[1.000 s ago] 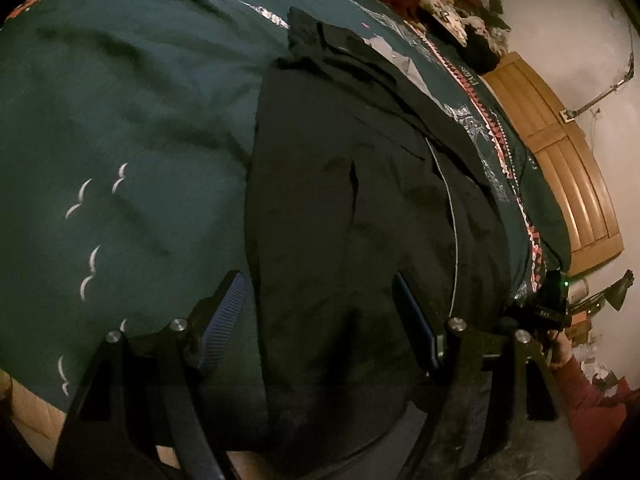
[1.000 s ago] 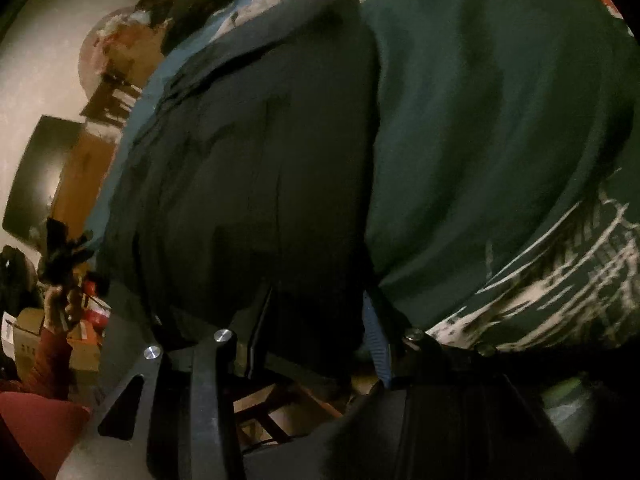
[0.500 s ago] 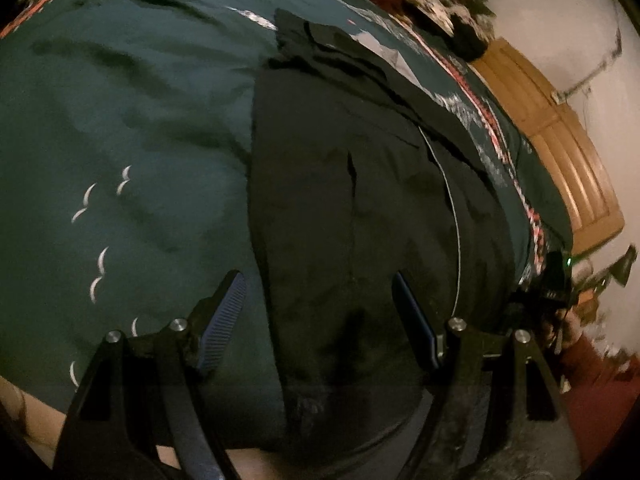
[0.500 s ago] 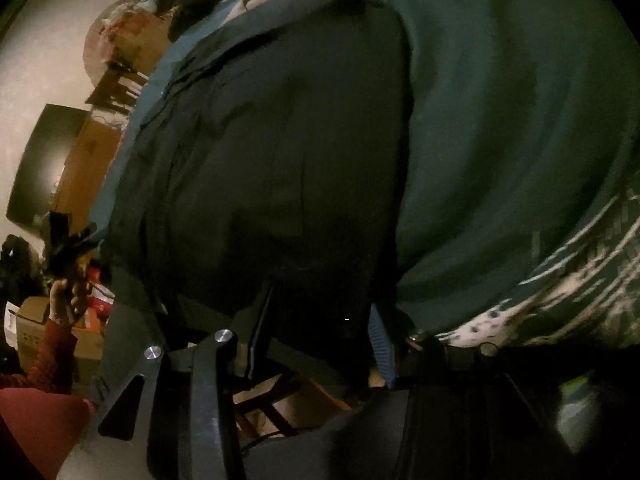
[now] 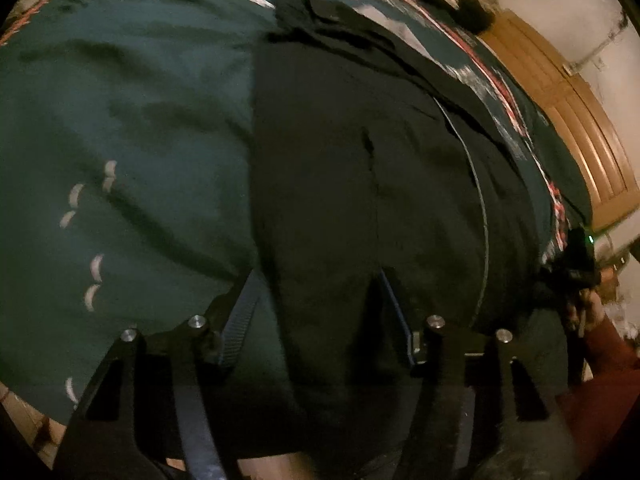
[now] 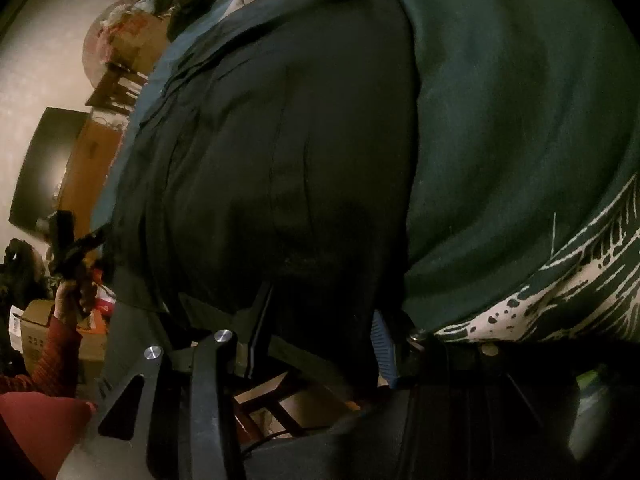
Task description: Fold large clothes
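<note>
— 1 black garment (image 5: 360, 184), that's all I'm working on. It lies spread flat on the dark green bedspread (image 5: 132, 120), its near edge hanging toward me over the bed's side.

— And your tongs?

— 2 of them, 1 in each hand. My left gripper (image 5: 318, 280) straddles the garment's near left corner; its jaws are closing, the black cloth is between them, but the pads don't press it flat, so I'd call it a half-made pinch. My right gripper (image 6: 320, 312) sits at the garment's near right edge with cloth bunched between the fingers; whether they truly clamp it, I cannot tell, it's too dark there.

— What's around?

— White crescent marks (image 5: 94, 268) on the bedspread left of the garment, a white feathery print (image 6: 580, 276) on its right. Beyond, a wooden door (image 5: 576, 120). My red sleeve (image 6: 44, 356) shows in the right camera, holding the other gripper.
</note>
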`<action>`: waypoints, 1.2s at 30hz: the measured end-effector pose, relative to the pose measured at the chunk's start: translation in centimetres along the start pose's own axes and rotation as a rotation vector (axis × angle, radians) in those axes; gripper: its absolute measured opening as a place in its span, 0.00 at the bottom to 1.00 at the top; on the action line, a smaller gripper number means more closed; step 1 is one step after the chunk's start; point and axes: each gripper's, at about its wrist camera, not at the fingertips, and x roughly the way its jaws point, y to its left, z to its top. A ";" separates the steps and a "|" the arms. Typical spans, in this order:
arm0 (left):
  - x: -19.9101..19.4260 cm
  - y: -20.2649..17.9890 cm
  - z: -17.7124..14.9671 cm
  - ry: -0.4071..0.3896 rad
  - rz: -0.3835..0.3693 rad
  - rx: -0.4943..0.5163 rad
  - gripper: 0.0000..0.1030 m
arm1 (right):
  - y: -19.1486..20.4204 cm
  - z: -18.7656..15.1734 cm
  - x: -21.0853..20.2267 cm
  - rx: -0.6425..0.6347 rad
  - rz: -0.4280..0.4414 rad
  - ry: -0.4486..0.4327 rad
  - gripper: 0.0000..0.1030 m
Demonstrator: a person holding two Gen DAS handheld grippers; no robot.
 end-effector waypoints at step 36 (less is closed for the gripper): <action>-8.4 -0.5 16.0 -0.392 -0.539 -0.215 0.07 | 4.1 12.9 -11.8 0.041 0.453 -0.327 0.09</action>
